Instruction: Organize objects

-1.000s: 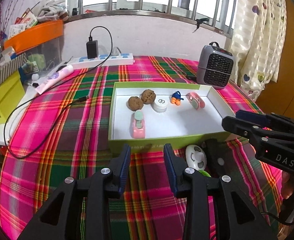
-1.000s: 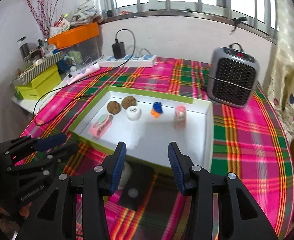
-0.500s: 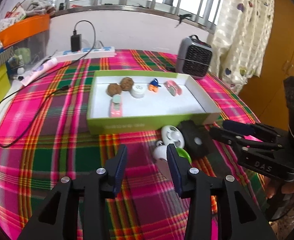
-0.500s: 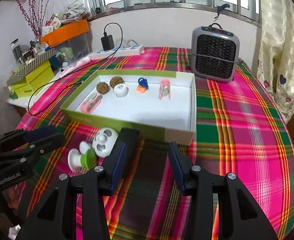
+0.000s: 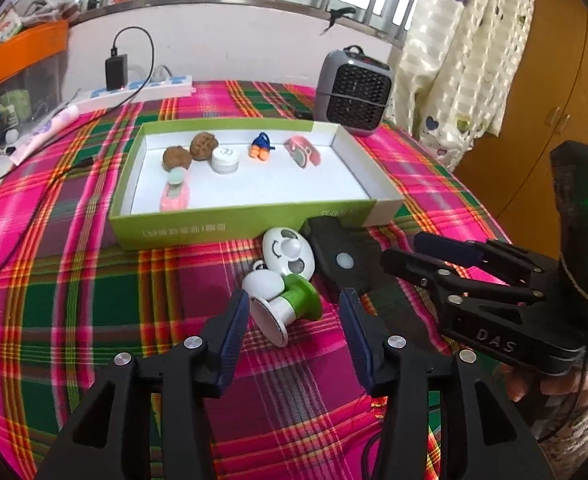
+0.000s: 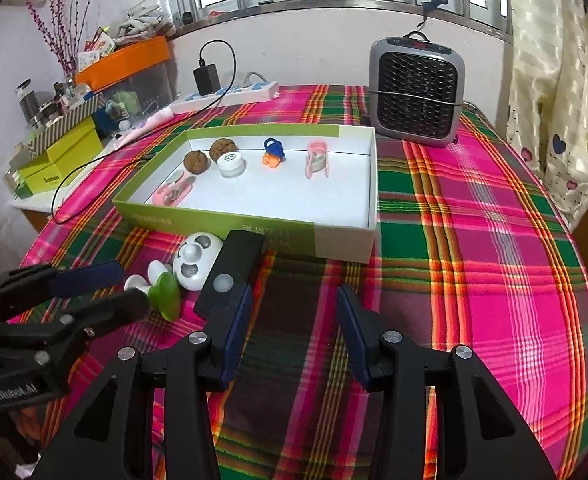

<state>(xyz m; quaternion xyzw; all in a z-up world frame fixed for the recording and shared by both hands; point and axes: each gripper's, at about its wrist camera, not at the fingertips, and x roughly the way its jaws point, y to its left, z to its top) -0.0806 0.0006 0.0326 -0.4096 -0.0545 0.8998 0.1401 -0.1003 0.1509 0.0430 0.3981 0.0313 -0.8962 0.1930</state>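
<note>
A green box lid [image 5: 229, 227] [image 6: 334, 240] with a white inside holds two walnuts [image 5: 191, 151], a white jar [image 5: 225, 160], a small orange-blue toy [image 5: 260, 147] and two pink items. In front of it on the plaid cloth lie a white panda-face toy [image 5: 287, 255] [image 6: 193, 261], a green-and-white mushroom toy [image 5: 283, 307] [image 6: 158, 290] and a black flat block [image 5: 344, 258] [image 6: 231, 270]. My left gripper [image 5: 294, 326] is open, its fingers either side of the mushroom toy. My right gripper [image 6: 294, 322] is open and empty, just right of the black block.
A grey heater [image 6: 416, 94] stands behind the lid at the right. A power strip with a charger [image 6: 229, 90] and a cable lie at the back. Boxes and clutter [image 6: 65, 136] sit at the left. The table edge and a curtain [image 6: 562, 112] are at the right.
Both grippers have pulled back and up from the lid, so the loose toys in front of it came into view. The left gripper now stands around the mushroom toy.
</note>
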